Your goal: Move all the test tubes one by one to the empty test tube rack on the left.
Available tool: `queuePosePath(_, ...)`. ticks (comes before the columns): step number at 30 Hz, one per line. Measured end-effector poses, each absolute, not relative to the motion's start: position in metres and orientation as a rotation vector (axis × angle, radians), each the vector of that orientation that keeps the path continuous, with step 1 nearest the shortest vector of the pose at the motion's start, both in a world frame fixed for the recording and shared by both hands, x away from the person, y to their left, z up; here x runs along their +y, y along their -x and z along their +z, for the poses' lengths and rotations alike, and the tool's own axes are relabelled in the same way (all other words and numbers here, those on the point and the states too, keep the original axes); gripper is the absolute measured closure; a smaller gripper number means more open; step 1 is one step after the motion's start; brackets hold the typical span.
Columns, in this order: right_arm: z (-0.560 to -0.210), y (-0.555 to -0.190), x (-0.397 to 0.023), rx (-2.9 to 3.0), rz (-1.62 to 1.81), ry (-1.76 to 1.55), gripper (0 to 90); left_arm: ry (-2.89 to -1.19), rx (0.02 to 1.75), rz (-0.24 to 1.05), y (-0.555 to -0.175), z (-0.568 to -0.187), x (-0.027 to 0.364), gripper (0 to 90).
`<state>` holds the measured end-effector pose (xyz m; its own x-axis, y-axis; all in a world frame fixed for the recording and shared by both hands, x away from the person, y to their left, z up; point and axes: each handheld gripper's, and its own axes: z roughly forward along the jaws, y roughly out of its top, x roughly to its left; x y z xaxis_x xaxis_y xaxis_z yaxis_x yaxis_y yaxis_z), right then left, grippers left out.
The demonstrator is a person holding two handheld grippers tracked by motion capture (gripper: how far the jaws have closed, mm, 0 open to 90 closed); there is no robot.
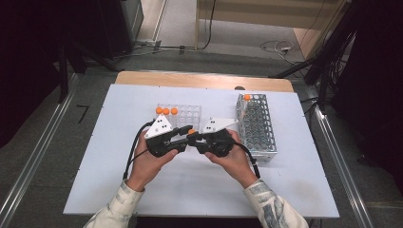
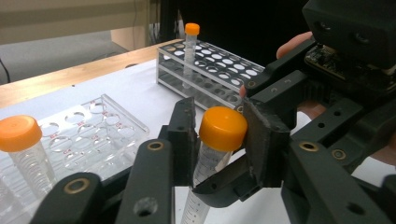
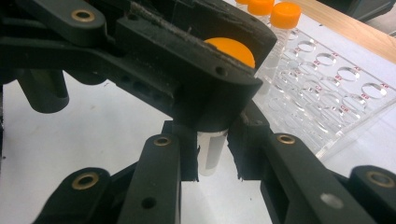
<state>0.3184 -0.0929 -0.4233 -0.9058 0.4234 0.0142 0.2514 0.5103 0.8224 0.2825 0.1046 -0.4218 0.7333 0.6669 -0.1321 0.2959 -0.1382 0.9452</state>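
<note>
A clear tube with an orange cap hangs over the white table between my two grippers. My left gripper is shut on the tube's orange cap, one pad on each side of it. My right gripper is shut on the tube's clear body just below the cap. In the high view the left gripper and right gripper meet tip to tip at mid-table. The tube's lower end is hidden behind the jaws.
A clear plastic rack behind the grippers holds three orange-capped tubes at its left end. To the right stands a metal mesh rack with one capped tube at its far end. The wooden table edge runs along the back.
</note>
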Motion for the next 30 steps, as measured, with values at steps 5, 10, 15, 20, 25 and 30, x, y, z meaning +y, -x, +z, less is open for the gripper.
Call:
queuePosePath(5, -0.423, -0.318, -0.093, 2.563, 1.346, -0.579, 71.8, -1.733, 0.760, 0.390, -0.282, -0.422, 0.105, 69.9)
queuePosePath(10, -0.422, -0.319, -0.095, 2.554, 1.357, -0.588, 66.4, -1.712, 0.765, 0.401, -0.283, -0.421, 0.106, 70.7)
queuePosePath(15, -0.422, -0.319, -0.097, 2.552, 1.378, -0.618, 43.1, -1.692, 0.788, 0.412, -0.284, -0.420, 0.110, 70.8)
queuePosePath(20, -0.422, -0.321, -0.108, 2.542, 1.399, -0.670, 33.4, -1.671, 0.809, 0.418, -0.287, -0.417, 0.114, 70.7)
queuePosePath(25, -0.421, -0.322, -0.120, 2.520, 1.418, -0.724, 30.6, -1.674, 0.830, 0.423, -0.290, -0.414, 0.119, 70.8)
queuePosePath(30, -0.420, -0.321, -0.124, 2.513, 1.426, -0.727, 30.6, -1.662, 0.850, 0.429, -0.298, -0.407, 0.125, 70.8)
